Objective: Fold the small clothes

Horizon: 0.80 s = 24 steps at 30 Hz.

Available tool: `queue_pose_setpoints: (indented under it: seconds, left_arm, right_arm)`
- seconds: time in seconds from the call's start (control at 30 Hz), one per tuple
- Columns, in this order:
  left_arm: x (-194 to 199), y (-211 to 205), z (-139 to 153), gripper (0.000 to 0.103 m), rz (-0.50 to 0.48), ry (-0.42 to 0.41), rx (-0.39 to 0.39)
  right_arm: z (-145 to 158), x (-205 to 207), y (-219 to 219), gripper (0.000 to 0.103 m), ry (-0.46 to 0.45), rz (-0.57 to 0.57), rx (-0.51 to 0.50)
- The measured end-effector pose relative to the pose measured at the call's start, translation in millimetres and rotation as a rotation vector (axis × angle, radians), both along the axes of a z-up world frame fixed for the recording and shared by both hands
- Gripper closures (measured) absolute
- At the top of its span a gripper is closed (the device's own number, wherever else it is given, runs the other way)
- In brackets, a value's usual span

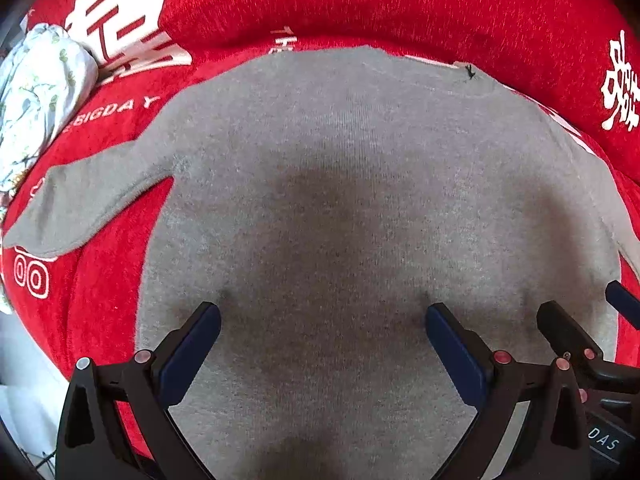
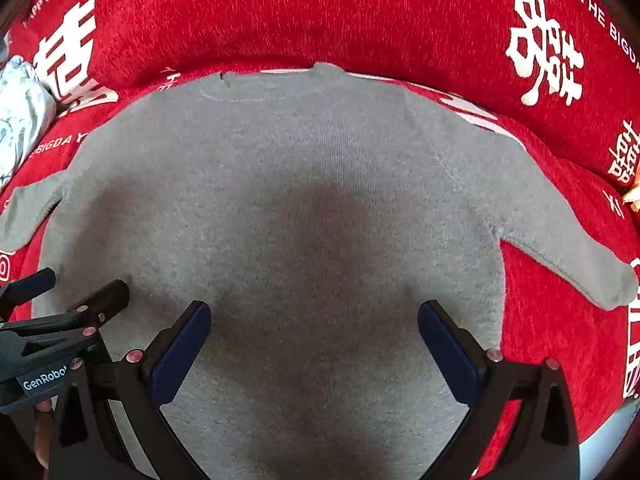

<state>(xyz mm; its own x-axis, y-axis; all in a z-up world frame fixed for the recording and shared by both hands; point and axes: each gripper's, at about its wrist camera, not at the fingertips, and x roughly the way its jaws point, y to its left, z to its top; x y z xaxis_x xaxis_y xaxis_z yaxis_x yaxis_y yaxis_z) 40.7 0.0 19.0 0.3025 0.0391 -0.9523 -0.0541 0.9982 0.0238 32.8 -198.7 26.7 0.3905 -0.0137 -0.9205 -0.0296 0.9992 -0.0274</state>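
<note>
covering nearly all of both views, a red blanket (image 1: 360, 4) printed with white characters and latin lettering lies under everything, folding up into a ridge toward 12 o'clock. on it a grey sweater (image 1: 340, 200) is spread flat, neckline (image 1: 472, 80) at 12 to 1 o'clock in the left wrist view and at 11 o'clock in the right wrist view (image 2: 240, 88), hem nearest the cameras. its left sleeve (image 1: 80, 208) runs out toward 9 o'clock in the left view, angled down and resting on the blanket; its right sleeve (image 2: 568, 264) reaches toward 3 to 4 o'clock in the right view, cuff on the red cloth. a small dark mark sits at the neckline.

a bundle of white floral fabric (image 1: 40, 92) lies at 10 o'clock on the blanket, apart from the sweater.

the left gripper (image 1: 322, 320) hangs over the lower body of the sweater at 6 o'clock, its fingers spread wide with only grey knit between them, gripping nothing. whether the tips touch the knit i cannot tell. the right gripper (image 2: 314, 318) sits the same way beside it, fingers wide apart and empty, over the lower middle of the sweater. each one shows at the edge of the other's view: the right at 4 o'clock in the left view, the left at 8 o'clock in the right view.
</note>
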Motion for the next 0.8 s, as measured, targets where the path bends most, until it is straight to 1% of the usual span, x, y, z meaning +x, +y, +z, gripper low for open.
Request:
queue_pose_setpoints:
  seconds: [0.13,0.3,0.53,0.8]
  left_arm:
    - [2.4,-1.5,7.7,0.000,0.004,-0.020,0.007]
    - [7.2,-11.0,16.3,0.000,-0.001,-0.042,0.027]
    - [12.1,-33.4,28.7,0.000,-0.026,-0.079,0.056]
    - [17.2,-61.6,38.9,0.000,-0.054,-0.104,0.079]
  right_arm:
    - [3.9,3.6,-4.2,0.000,-0.004,-0.002,0.007]
    - [12.8,8.1,-15.0,0.000,-0.033,-0.018,0.006]
    - [25.9,12.7,-43.7,0.000,-0.063,-0.069,0.030]
    - [31.2,12.2,-75.2,0.000,-0.093,-0.117,0.046]
